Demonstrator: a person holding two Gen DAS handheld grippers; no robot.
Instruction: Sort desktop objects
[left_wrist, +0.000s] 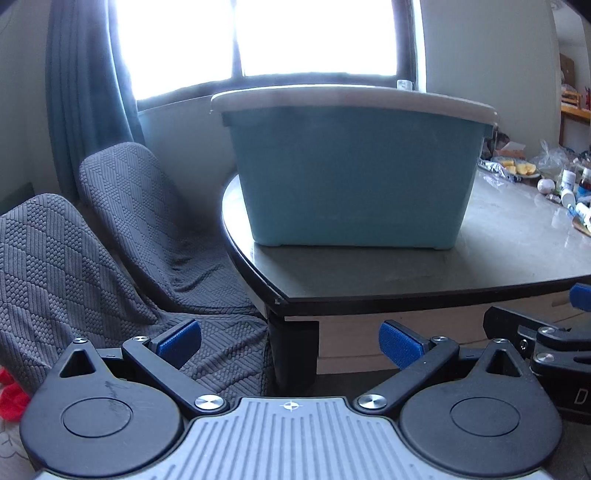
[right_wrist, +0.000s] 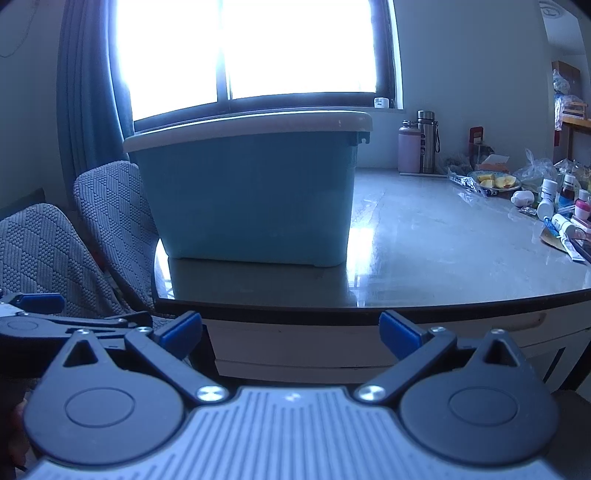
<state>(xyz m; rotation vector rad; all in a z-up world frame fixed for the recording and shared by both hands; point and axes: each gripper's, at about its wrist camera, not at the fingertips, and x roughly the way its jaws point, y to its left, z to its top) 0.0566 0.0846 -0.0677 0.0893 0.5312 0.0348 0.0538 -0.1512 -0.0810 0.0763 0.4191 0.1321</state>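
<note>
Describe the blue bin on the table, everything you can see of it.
The bin is a light blue tub, plastic by its look, with walls tapering toward the base and small feet beneath. A white lid covers it and overhangs the walls; a latch notch shows at its right end. It stands upright on the table, near the left corner by the window. Nothing else touches it; both claws are short of the table edge. Its contents are hidden.

2 low wrist views below table (left_wrist: 424, 284) edge, both facing blue bin (left_wrist: 354, 177).
</note>
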